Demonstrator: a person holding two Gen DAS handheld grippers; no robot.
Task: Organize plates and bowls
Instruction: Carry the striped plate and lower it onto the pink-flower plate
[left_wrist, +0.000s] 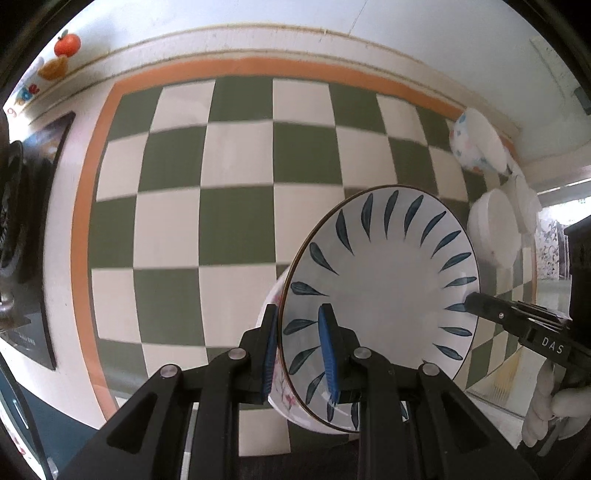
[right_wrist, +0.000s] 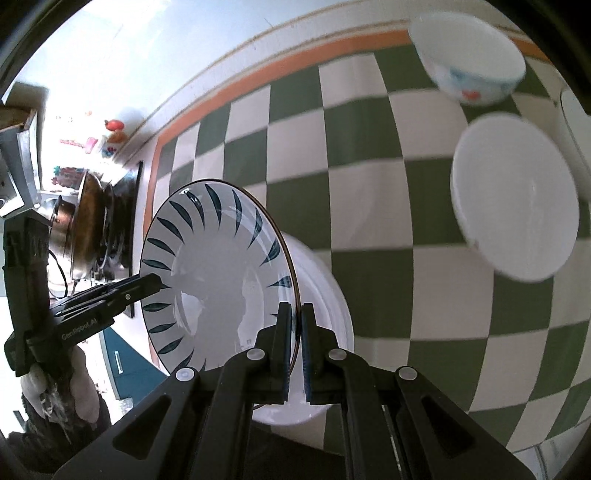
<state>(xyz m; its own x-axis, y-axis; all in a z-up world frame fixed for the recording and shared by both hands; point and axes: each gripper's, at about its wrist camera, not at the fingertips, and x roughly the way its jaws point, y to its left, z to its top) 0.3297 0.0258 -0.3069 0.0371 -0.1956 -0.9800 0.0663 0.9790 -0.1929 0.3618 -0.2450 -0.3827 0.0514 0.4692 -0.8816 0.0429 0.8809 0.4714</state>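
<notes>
A white plate with blue leaf marks (left_wrist: 384, 295) is held tilted over a white floral bowl (left_wrist: 284, 400) on the checkered table. My left gripper (left_wrist: 301, 354) has its blue pads on either side of the plate's near rim and the bowl's wall, with a gap showing. My right gripper (right_wrist: 295, 354) is shut on the plate's rim (right_wrist: 221, 280); the bowl (right_wrist: 325, 332) lies behind it. The right gripper also shows in the left wrist view (left_wrist: 476, 302) at the plate's right edge. The left gripper shows in the right wrist view (right_wrist: 155, 282) at the plate's left edge.
A plain white bowl (right_wrist: 517, 206) and a patterned bowl (right_wrist: 469, 55) stand at the far right; both show in the left wrist view too, the white bowl (left_wrist: 495, 236) and the patterned bowl (left_wrist: 476, 144). A dark stove with a pot (right_wrist: 92, 229) is at the left. The checkered cloth (left_wrist: 221, 221) covers the table.
</notes>
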